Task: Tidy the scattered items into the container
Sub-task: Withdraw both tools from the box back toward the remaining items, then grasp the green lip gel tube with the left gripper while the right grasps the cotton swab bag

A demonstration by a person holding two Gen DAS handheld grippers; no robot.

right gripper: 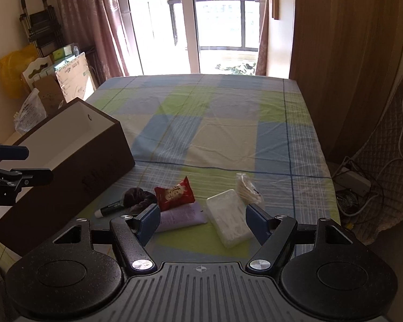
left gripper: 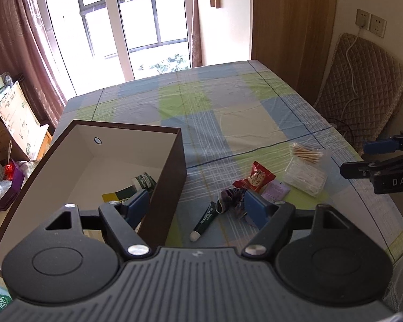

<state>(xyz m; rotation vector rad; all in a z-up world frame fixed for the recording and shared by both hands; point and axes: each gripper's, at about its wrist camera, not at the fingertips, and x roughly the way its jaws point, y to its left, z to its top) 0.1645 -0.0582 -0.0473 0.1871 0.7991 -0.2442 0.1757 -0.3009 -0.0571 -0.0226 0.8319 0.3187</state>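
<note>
A brown box (left gripper: 172, 177) with a white inside stands on the left of the table; a green-labelled bottle (left gripper: 143, 181) and a green-yellow packet lie in it. My left gripper (left gripper: 198, 206) is open, straddling the box's right wall above a dark green tube (left gripper: 205, 221) and a purple scrunchie (left gripper: 232, 197). My right gripper (right gripper: 202, 221) is open, low over a lilac packet (right gripper: 182, 216) and a clear swab box (right gripper: 229, 221). A red candy wrapper (right gripper: 176, 193), the scrunchie (right gripper: 137, 197), the tube (right gripper: 108, 209) and a bag of swabs (right gripper: 245, 186) lie nearby. The box (right gripper: 67, 171) sits left.
The table carries a blue, green and cream checked cloth (right gripper: 215, 123). A quilted chair (left gripper: 362, 86) stands at the right edge, with cables and a power brick (right gripper: 354, 179) on the floor. Cardboard boxes and bags (right gripper: 45, 88) crowd the left side. A glass door is behind.
</note>
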